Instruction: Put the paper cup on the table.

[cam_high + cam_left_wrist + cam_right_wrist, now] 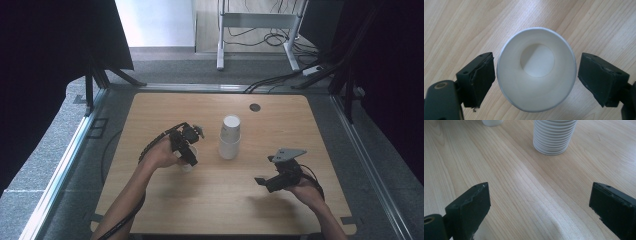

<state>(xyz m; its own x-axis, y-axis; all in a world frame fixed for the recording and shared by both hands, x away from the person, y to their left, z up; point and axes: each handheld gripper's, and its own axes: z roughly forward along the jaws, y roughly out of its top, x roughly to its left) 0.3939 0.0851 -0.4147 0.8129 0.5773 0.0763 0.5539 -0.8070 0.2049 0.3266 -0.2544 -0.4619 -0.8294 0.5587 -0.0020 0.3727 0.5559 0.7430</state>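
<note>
Paper is what the single white cup (536,72) looks to be made of: thin-walled, light and easily crushed, so I judge it wants only a gentle squeeze across its sides, a little below the rolled rim where the wall is stiffest. It stands upright on the counter (280,215), left of centre, and the left gripper (536,80) looks straight down into its mouth, one of the fingers (477,80) on each side of the rim. The left-hand finger sits very close to the rim, the other a small gap off, so the left gripper is spread about the cup and not pressing it. An empty cup this light would probably slide or tip if one finger reached it first, so both sides ought to meet it together. Near the middle of the counter stands a stack of cups (229,137), nested mouth-down; in the right gripper view its ribbed rims (554,137) show, and it is likely steadier than the lone cup. The right gripper (275,177) hovers over bare wood at the right, spread wide and holding nothing. Pale wood-grain covers the smooth counter. Beyond it lie grey carpet, dark curtains on both sides, a metal desk frame (260,22) and loose cables (270,80).
</note>
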